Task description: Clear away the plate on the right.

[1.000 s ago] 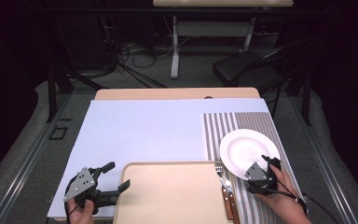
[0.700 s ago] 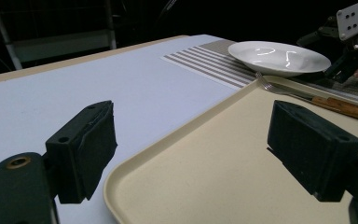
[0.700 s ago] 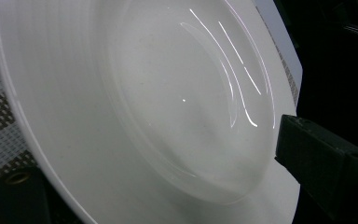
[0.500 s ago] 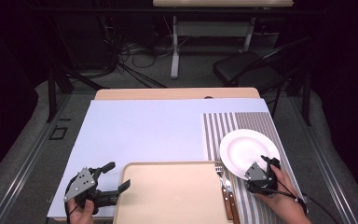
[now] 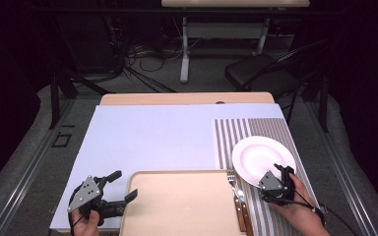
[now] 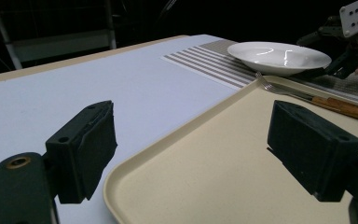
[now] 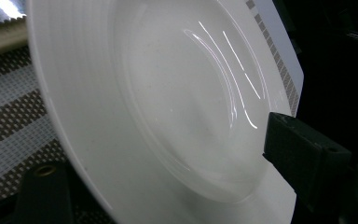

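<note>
- Right gripper (image 5: 279, 173) at near rim of white plate (image 5: 261, 156), jaws just closing astride rim; firm grip not discernible.
- Left gripper (image 5: 124, 186) wide open, empty, over tray (image 5: 177, 206) corner.

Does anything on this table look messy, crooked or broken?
Nothing stands out. The white plate sits flat and clean on the striped mat, the fork lies straight beside the tray, and nothing is spilled or chipped. The right gripper straddles the plate's near rim, its jaws having just been closing.
</note>
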